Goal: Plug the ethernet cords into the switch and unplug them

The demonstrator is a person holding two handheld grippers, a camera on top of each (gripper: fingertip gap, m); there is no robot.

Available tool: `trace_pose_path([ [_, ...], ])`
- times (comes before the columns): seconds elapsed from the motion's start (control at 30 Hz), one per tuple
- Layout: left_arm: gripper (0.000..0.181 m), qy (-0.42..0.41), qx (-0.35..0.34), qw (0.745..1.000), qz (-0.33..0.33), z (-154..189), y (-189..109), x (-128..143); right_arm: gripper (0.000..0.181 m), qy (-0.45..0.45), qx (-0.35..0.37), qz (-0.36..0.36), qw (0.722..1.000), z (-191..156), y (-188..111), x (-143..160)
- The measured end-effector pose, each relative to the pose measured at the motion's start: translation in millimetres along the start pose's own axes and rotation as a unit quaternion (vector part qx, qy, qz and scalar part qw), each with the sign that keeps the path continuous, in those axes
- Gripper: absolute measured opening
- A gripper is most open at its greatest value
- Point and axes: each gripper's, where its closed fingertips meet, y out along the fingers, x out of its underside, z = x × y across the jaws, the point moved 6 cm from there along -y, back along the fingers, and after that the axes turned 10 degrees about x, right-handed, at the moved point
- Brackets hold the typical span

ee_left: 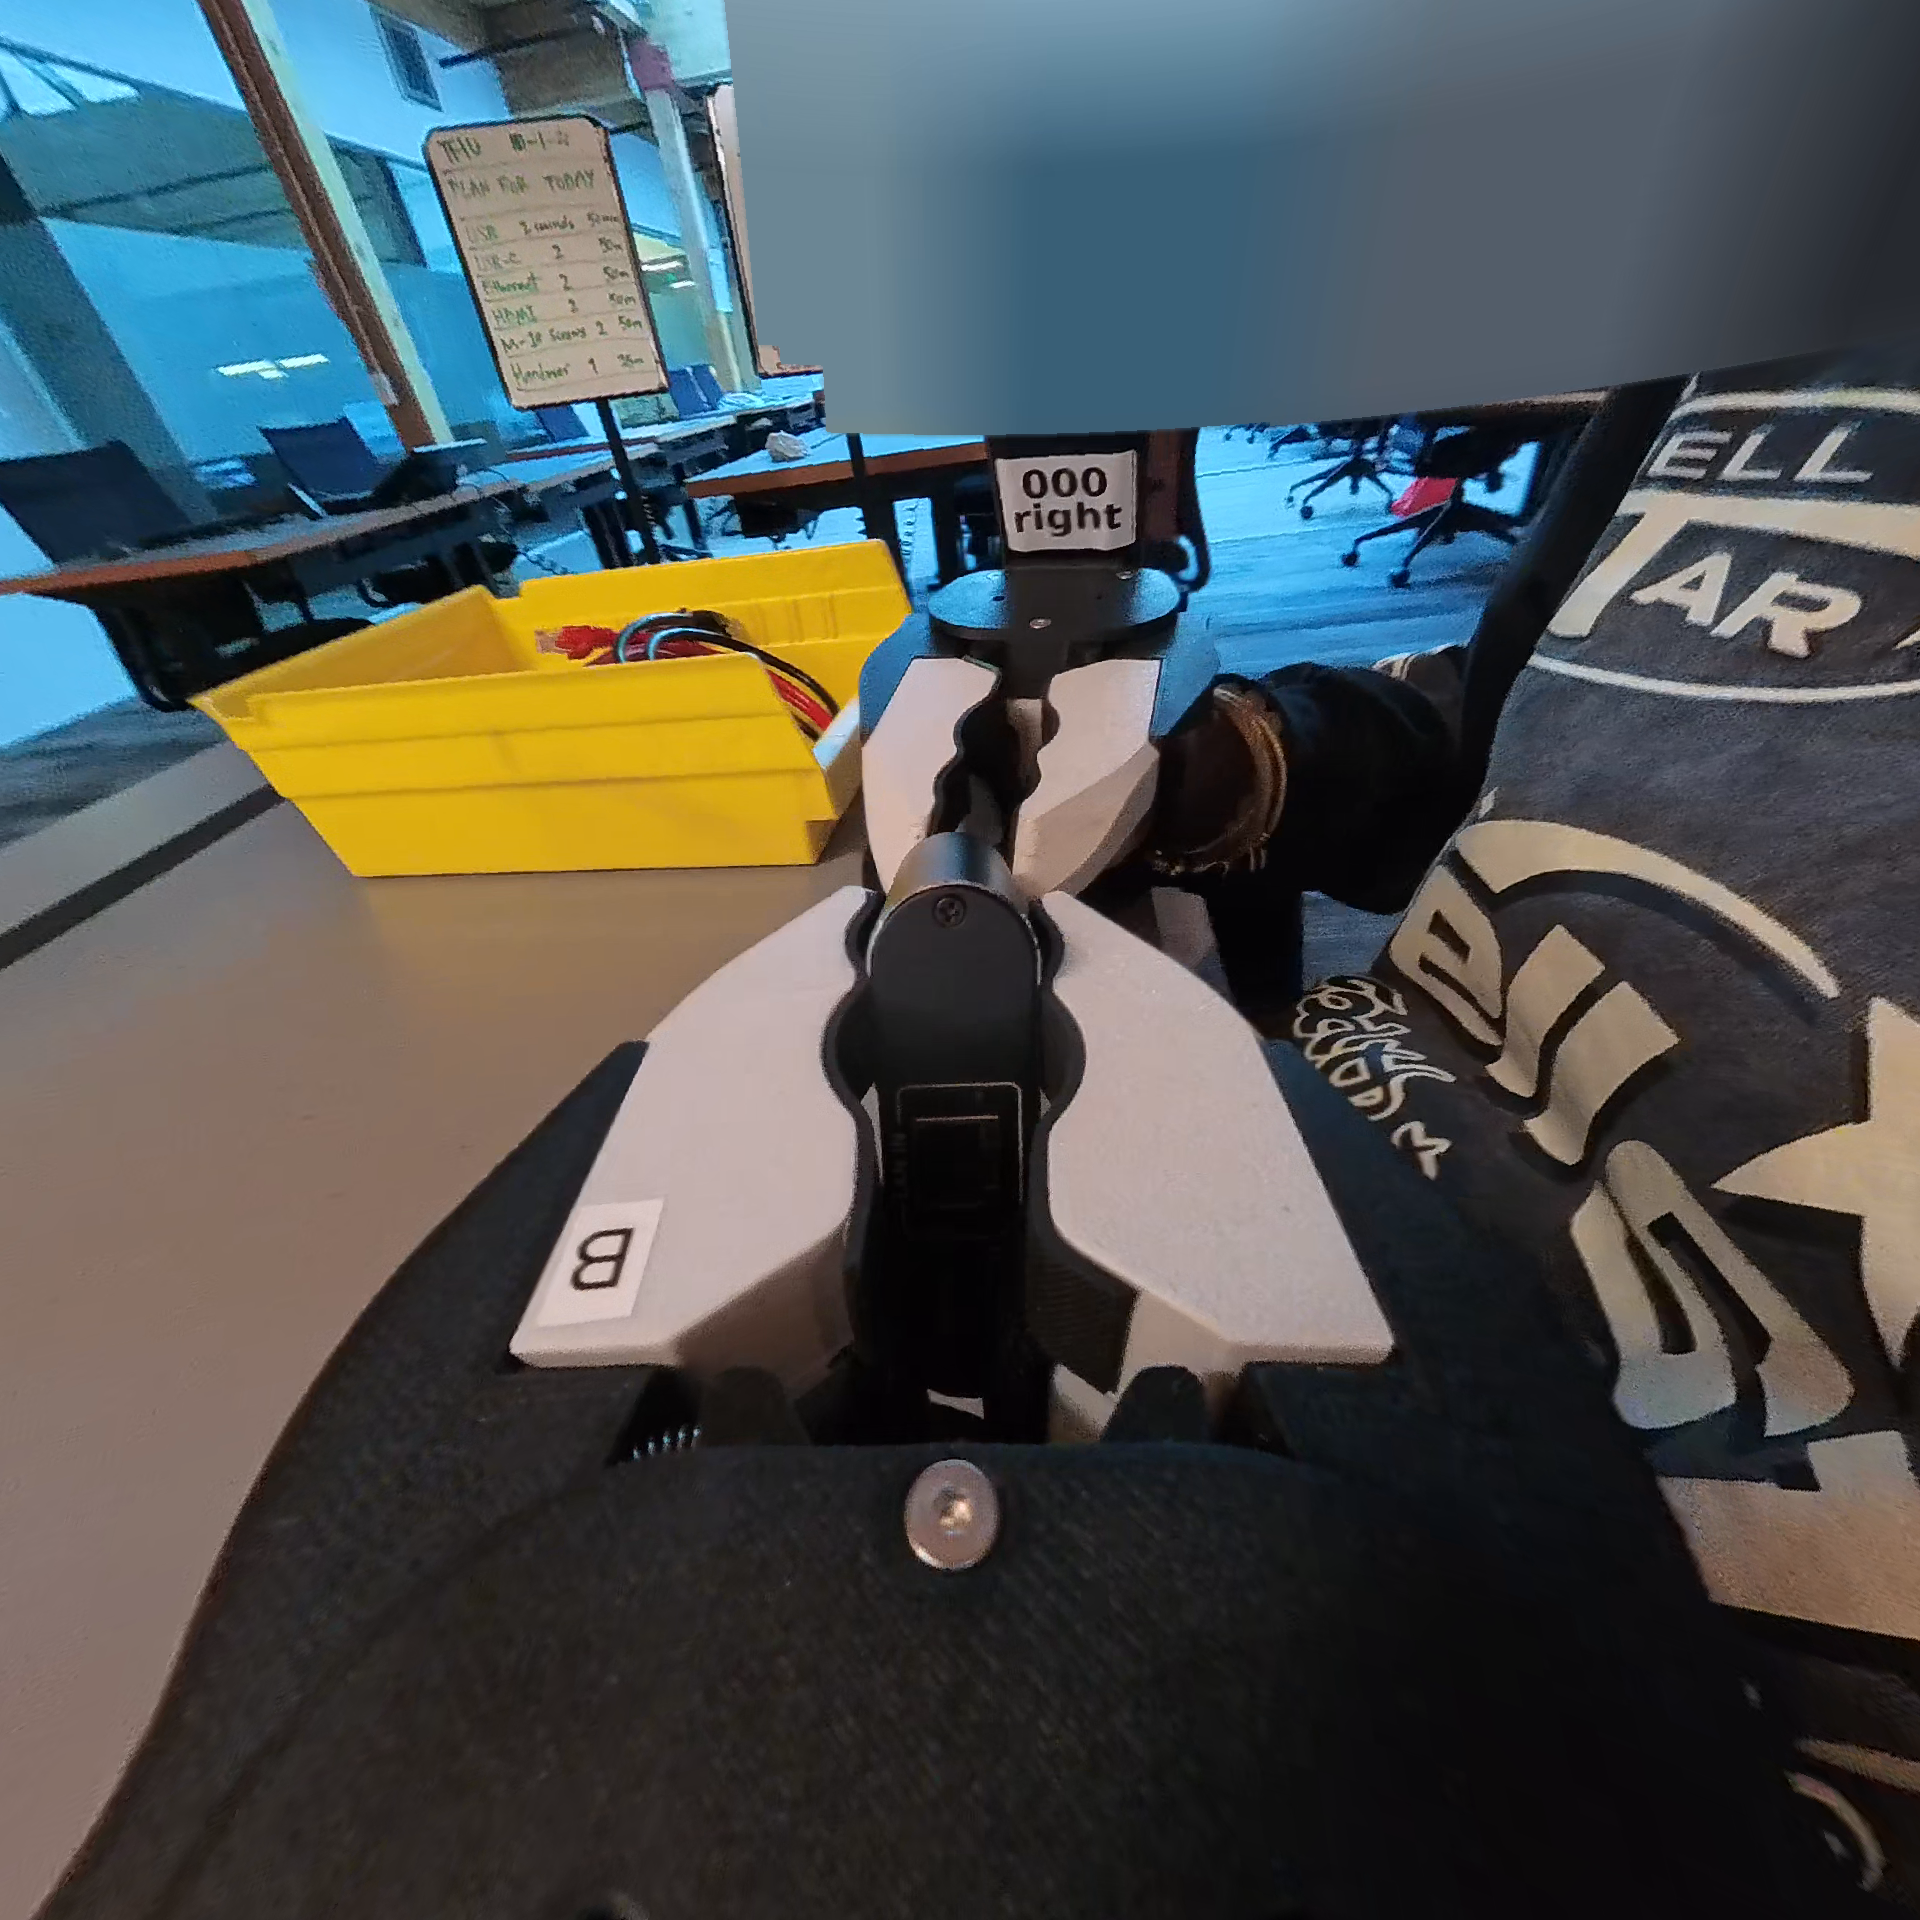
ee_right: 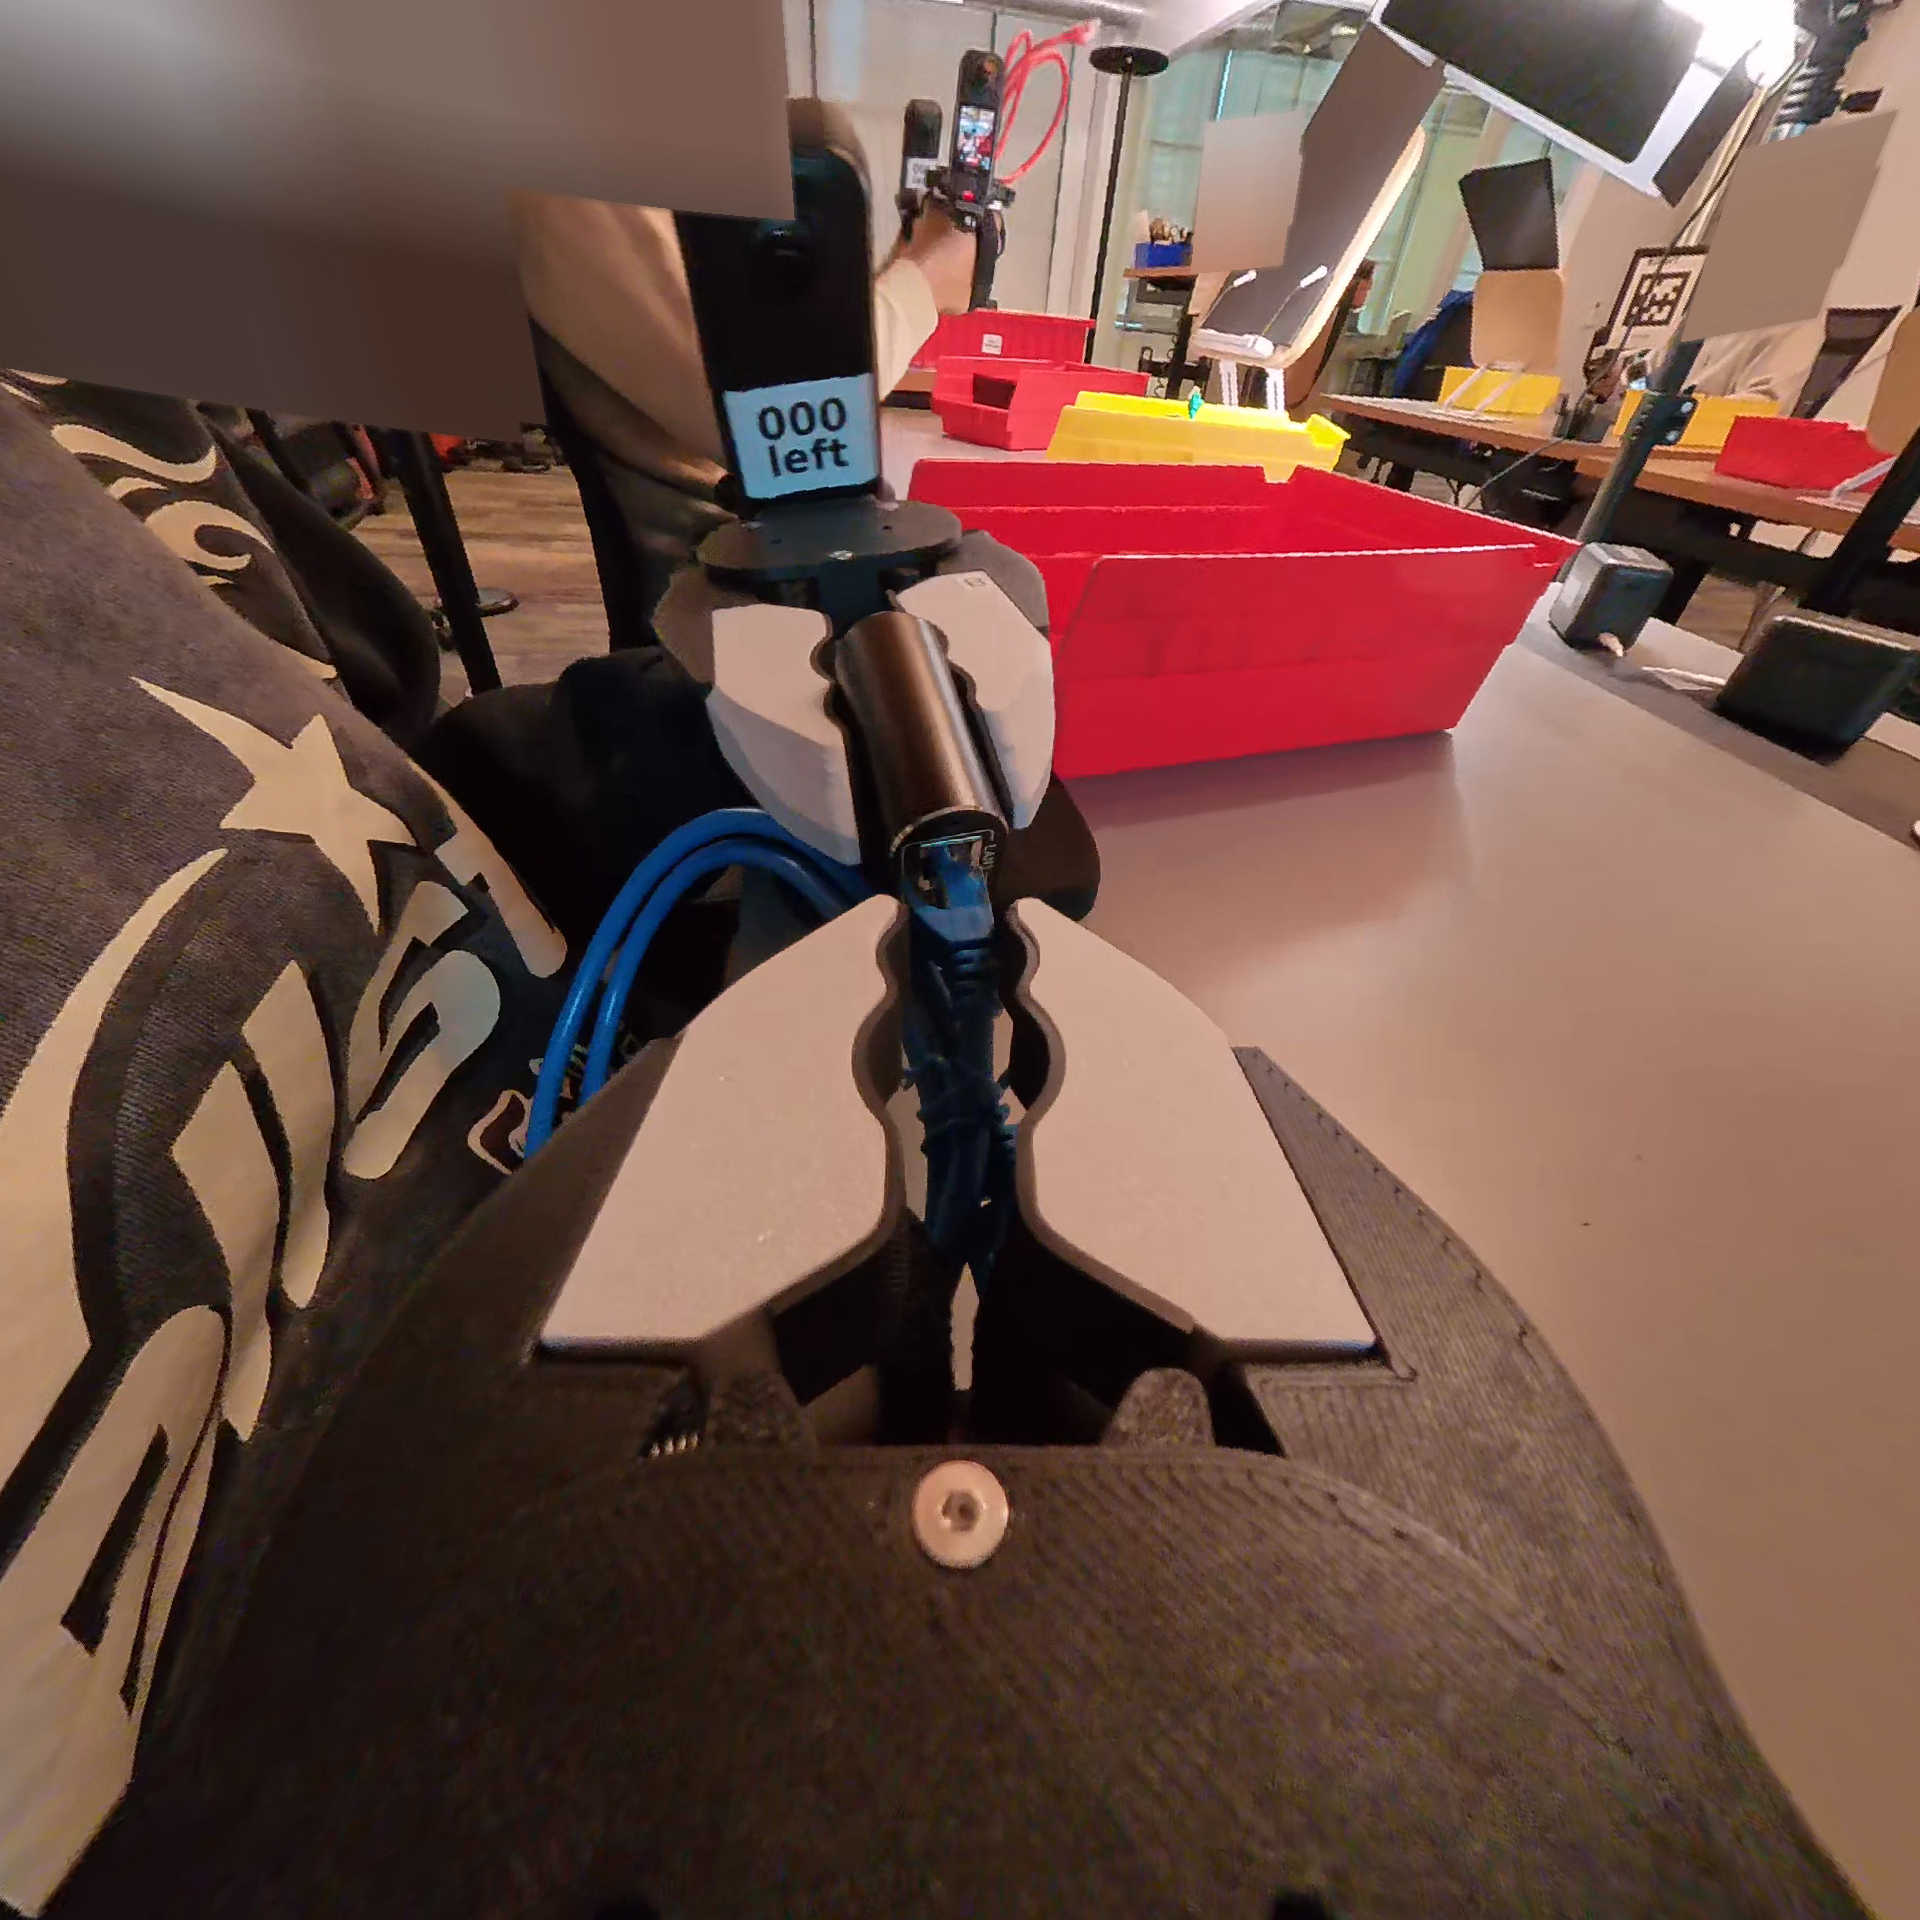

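Observation:
My left gripper (ee_left: pixel 954 906) is shut on a small black switch body (ee_left: pixel 954 997), held above the table edge. Its port faces the right gripper (ee_left: pixel 977 831), which meets it tip to tip. In the right wrist view my right gripper (ee_right: pixel 956 920) is shut on a blue ethernet cord (ee_right: pixel 961 1039). The cord's blue plug (ee_right: pixel 943 871) sits in the port of the black switch (ee_right: pixel 914 727), which the left gripper (ee_right: pixel 925 821) clamps. The rest of the blue cord loops down on the left (ee_right: pixel 623 935).
A yellow bin (ee_left: pixel 520 769) holding red cables (ee_left: pixel 665 644) stands on the grey table (ee_left: pixel 208 1039). A red bin (ee_right: pixel 1247 644) sits on the table (ee_right: pixel 1455 1039), with more red and yellow bins behind. A person's dark printed shirt (ee_left: pixel 1662 935) is close beside both grippers.

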Motion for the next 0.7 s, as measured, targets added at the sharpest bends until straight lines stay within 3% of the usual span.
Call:
trace_pose_path([
  [0.33,0.027,0.075,-0.057,0.995,-0.027,2.4,2.1,2.5,0.015,-0.026,0.072,-0.015,0.997,-0.3,1.4,0.6],
  [0.53,0.026,0.121,-0.088,0.988,-0.049,5.4,5.4,3.4,0.016,-0.002,0.060,-0.017,0.998,3.7,0.8,2.5],
  [0.7,0.026,0.184,-0.129,0.969,-0.105,8.8,6.7,7.7,0.016,-0.026,0.074,-0.035,0.996,5.2,3.9,5.5],
])
